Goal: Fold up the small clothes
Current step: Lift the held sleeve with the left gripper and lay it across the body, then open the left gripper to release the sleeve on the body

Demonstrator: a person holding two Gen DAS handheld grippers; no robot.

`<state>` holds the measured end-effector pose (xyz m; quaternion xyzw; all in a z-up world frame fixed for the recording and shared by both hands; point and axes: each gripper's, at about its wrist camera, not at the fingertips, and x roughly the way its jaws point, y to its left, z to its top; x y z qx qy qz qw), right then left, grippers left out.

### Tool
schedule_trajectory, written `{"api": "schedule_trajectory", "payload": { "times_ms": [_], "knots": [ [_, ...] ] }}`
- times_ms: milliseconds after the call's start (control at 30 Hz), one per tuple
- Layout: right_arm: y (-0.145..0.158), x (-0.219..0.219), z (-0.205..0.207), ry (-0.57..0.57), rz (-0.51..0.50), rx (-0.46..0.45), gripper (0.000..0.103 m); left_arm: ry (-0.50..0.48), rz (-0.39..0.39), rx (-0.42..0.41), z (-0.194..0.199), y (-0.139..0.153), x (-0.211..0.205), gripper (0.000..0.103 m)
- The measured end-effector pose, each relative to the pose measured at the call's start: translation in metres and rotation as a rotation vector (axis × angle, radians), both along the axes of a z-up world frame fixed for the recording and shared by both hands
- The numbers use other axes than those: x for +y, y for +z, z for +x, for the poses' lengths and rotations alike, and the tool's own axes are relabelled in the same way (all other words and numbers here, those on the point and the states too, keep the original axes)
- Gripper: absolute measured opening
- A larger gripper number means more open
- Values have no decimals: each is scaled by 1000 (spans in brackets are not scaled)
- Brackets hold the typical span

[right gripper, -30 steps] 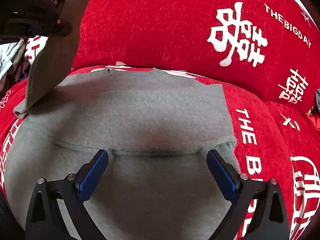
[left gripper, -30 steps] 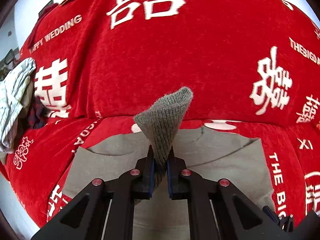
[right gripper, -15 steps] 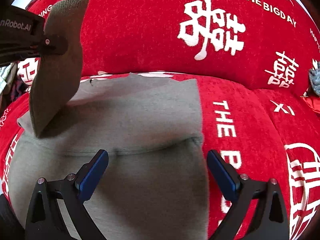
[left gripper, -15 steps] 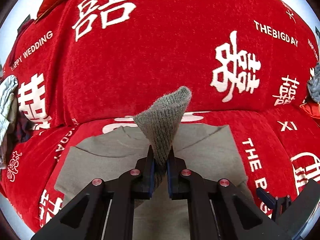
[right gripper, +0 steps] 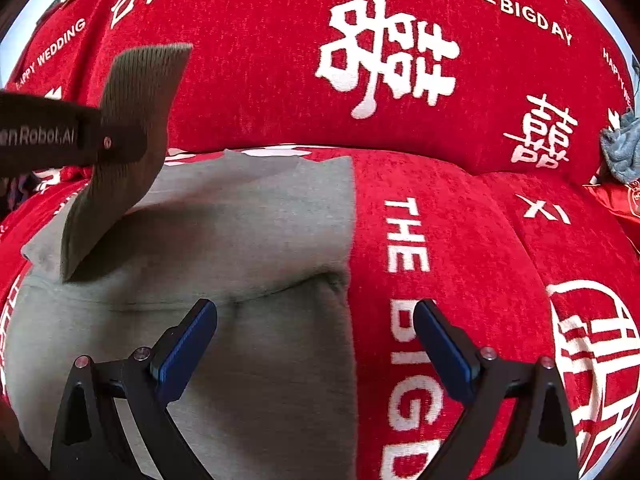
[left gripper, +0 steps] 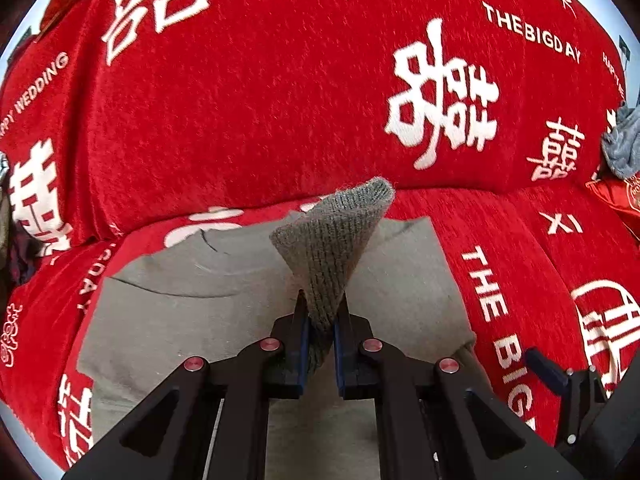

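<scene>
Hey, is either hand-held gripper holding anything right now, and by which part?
The left hand-held gripper pinches the ribbed cuff of the grey garment, lifted off the red cover. The right hand-held gripper is open and holds nothing.

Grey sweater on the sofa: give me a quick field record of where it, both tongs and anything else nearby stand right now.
surface: red sofa cover with white lettering
garment: grey sweater spread flat on the seat
held part: ribbed cuff lifted above the sweater's body
left tongs: shut on the ribbed cuff
right tongs: open, holding nothing, over the sweater's right edge
other cloth: blue-grey cloth at the far right of the sofa
fold state: sleeve raised, not yet laid down
</scene>
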<state>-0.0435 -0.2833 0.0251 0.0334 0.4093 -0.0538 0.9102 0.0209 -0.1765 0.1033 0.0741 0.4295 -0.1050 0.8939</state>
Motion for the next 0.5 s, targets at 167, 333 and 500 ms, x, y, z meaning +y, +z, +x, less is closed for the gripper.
{"api": "schedule_trajectory", "payload": {
  "times_ms": [167, 333, 500],
  "knots": [
    [2, -7, -5, -11, -12, 0, 99, -15, -141, 129, 18, -22, 13, 12],
    [1, -9, -4, -8, -9, 6, 99, -3, -257, 251, 30, -46, 25, 12],
    [-1, -4, -2, 7, -4, 8, 99, 28, -299, 260, 30, -56, 33, 91]
  ]
}}
